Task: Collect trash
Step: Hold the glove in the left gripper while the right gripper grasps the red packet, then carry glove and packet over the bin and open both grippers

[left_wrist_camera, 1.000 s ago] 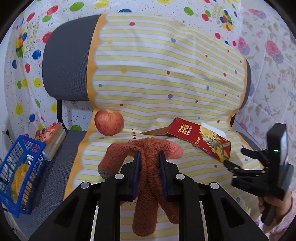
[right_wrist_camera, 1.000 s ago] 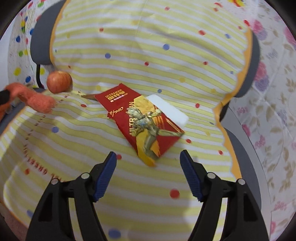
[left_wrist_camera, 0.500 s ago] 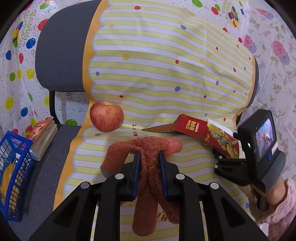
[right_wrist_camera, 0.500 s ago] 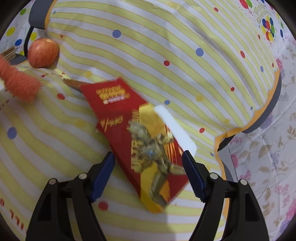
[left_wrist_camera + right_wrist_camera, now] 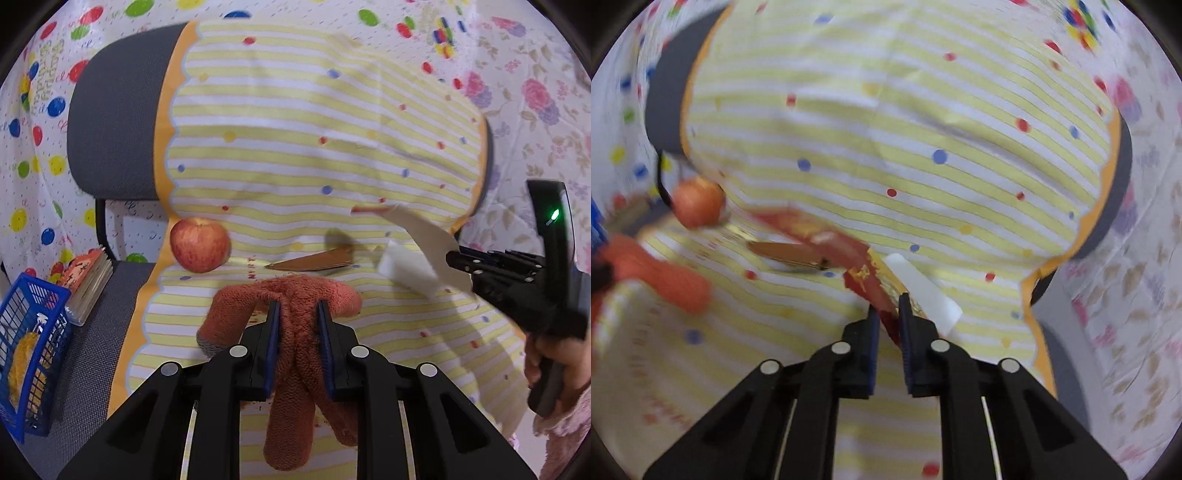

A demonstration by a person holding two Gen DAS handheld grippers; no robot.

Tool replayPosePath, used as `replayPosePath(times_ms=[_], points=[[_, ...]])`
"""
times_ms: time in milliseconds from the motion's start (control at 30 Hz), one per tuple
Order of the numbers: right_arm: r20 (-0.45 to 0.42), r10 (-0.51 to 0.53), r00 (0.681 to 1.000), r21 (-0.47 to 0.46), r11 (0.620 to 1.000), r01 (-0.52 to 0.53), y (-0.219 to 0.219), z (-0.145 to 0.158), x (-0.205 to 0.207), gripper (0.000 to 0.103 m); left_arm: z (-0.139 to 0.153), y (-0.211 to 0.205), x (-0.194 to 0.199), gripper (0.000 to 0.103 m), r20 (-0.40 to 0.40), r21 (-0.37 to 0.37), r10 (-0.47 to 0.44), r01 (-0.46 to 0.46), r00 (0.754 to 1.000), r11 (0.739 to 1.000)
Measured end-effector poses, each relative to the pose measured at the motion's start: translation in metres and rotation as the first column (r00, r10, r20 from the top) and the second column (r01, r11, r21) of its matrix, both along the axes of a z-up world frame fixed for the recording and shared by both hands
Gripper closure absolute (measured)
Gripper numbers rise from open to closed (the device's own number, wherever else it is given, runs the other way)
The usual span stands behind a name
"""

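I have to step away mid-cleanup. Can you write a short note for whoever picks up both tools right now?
Left tool: shut on the orange glove, held over the chair seat.
Right tool: jaws closing on the red box, its end between the pads, lifted off the striped cloth.
On the seat: apple; blue basket at the left edge.
Done: both items picked up.
Left: drop them where the trash goes, probably the basket.

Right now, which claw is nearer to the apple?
Left. The left claw, shut on the orange glove, sits just right of and below the apple. The right claw, closing on the red packet, is farther off, beyond the glove.
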State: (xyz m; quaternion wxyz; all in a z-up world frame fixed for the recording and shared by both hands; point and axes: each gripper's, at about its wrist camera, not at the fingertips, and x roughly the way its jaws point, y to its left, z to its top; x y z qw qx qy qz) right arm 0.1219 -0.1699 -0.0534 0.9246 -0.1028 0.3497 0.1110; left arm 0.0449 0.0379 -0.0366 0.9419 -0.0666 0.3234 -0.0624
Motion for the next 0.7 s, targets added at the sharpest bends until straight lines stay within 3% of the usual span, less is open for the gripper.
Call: replayPosePath(times_ms=[133, 300, 367, 533, 700], points=[[-0.192, 0.015, 0.981, 0.298, 0.954, 0.044, -0.041, 0.010, -0.022, 0.095, 0.012, -0.014, -0.022, 0.082, 0.027, -0.002, -0.034, 0.034, 0.999, 0.999], [-0.217, 0.031, 0.976, 0.442, 0.894, 0.070, -0.067, 0.016, -0.074, 0.098, 0.017, -0.036, -0.047, 0.082, 0.039, -0.003, -0.088, 0.088, 0.995, 0.996], [-0.187, 0.008, 0.982, 0.462, 0.883, 0.081, -0.076, 0.020, -0.099, 0.101, 0.021, -0.045, -0.059, 0.082, 0.051, -0.001, -0.110, 0.110, 0.993, 0.994], [-0.070, -0.082, 0.994, 0.422, 0.901, 0.104, -0.085, 0.034, -0.145, 0.101, 0.032, -0.064, -0.084, 0.082, 0.086, 0.022, -0.152, 0.150, 0.985, 0.988], [-0.047, -0.141, 0.989, 0.415, 0.898, 0.147, -0.109, 0.030, -0.182, 0.101, 0.038, -0.096, -0.114, 0.082, 0.127, 0.038, -0.271, 0.268, 0.954, 0.963]])
